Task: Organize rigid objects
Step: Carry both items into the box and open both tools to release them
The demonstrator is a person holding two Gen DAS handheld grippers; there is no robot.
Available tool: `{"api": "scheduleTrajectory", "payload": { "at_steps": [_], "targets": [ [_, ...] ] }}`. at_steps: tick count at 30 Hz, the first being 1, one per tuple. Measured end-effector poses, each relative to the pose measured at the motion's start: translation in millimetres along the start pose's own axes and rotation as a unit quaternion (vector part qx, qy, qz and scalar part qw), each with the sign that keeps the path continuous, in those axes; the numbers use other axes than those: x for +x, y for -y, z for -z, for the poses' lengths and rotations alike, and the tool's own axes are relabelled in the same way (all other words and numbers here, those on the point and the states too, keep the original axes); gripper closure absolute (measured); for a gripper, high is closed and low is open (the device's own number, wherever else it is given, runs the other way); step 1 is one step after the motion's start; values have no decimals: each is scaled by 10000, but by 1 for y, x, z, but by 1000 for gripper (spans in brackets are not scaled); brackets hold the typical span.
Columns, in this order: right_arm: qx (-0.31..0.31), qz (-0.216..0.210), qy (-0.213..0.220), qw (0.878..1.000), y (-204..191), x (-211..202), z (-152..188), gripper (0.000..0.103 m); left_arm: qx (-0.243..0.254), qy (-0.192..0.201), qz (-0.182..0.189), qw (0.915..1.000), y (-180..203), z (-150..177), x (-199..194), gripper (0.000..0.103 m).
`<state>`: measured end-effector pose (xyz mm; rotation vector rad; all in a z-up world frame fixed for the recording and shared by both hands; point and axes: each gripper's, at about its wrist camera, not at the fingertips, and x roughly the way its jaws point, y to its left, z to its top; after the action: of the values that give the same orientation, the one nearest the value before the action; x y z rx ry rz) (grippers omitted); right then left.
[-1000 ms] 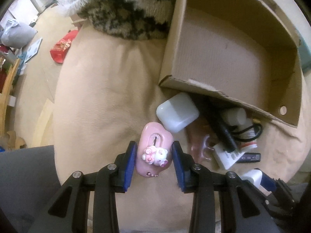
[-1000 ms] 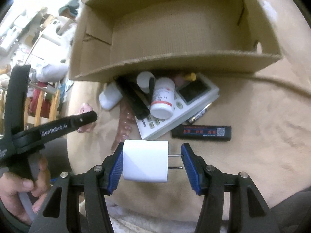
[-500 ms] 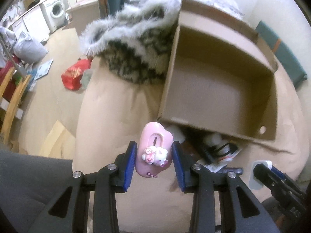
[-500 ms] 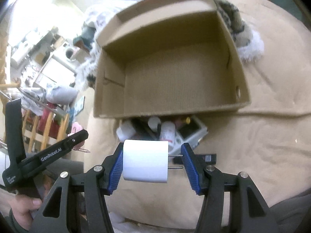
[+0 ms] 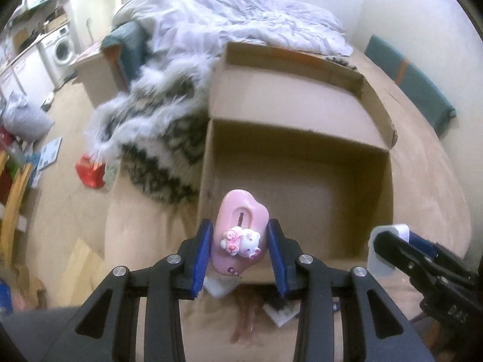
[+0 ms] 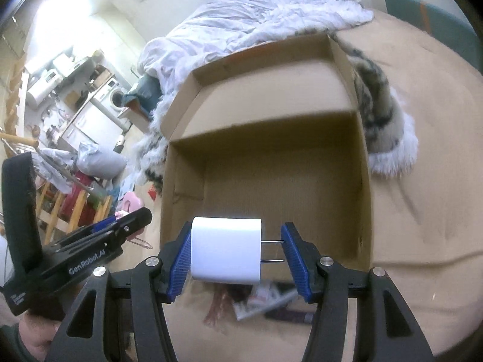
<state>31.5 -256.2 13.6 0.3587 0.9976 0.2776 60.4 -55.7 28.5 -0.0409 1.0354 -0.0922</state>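
Left gripper (image 5: 238, 247): jaws clamped on pink case (image 5: 240, 235), low centre. Right gripper (image 6: 237, 255): jaws pinch white charger (image 6: 226, 250) end to end, prongs against one pad. Both raised before empty box (image 6: 271, 187), likely for dropping in.

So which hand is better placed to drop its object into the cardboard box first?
Probably right: its tool holds the white charger in line with the box floor. The left tool holds the pink case near the box's corner.

A home: rumpled duvet (image 5: 241, 21) on bed, washing machine (image 5: 62, 49) beyond.
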Motion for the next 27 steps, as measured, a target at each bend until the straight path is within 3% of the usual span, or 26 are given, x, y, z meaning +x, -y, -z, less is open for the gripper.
{"api": "scheduleTrajectory", "payload": {
  "at_steps": [7, 11, 14, 27],
  "targets": [
    [-30, 133, -91, 9999, 15, 36, -24, 42, 212, -125, -45, 9997, 11, -19, 39, 70],
    [154, 104, -63, 9998, 33, 54, -17, 42, 162, -198, 124, 9996, 13, -17, 57, 70],
    [370, 129, -317, 9987, 43, 70, -11, 42, 255, -222, 104, 9994, 15, -12, 69, 70],
    [355, 556, -836, 9943, 49, 106, -3, 42, 480, -320, 137, 9982, 17, 4, 102, 69]
  ]
}}
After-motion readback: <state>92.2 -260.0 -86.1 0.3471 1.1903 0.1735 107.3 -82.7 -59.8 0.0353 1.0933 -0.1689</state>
